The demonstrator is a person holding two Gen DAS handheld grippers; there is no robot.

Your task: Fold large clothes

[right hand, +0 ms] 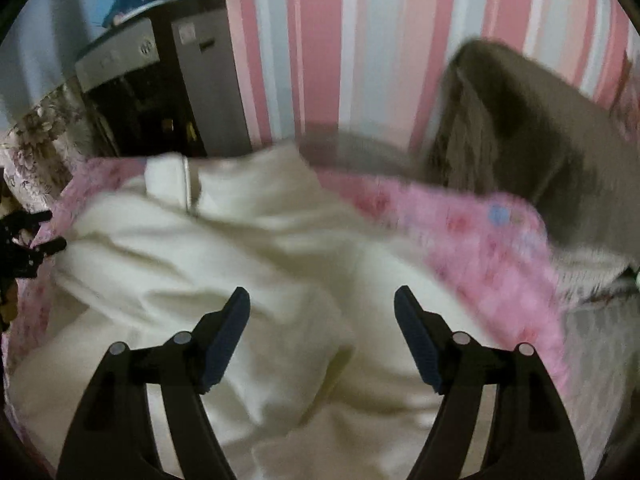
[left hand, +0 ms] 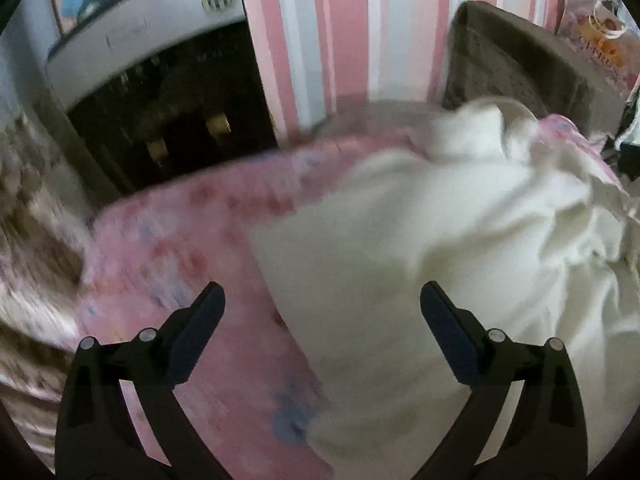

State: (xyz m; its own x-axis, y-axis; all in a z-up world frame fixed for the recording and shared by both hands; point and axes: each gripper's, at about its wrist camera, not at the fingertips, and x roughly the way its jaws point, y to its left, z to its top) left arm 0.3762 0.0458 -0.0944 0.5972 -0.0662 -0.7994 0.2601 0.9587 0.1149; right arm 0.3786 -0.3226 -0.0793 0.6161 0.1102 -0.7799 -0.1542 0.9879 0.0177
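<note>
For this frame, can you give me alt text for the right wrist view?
The right gripper, open and empty, hovers over a crumpled white garment on a pink floral bedspread. Behind are a pink striped wall and a brown cushion.

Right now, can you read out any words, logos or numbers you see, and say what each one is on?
"hp": round logo on the grey computer case, also seen from the right wrist.
Red lettering on the pink package: too blurred to read.
Small label on the case's side panel: too blurred.
</note>
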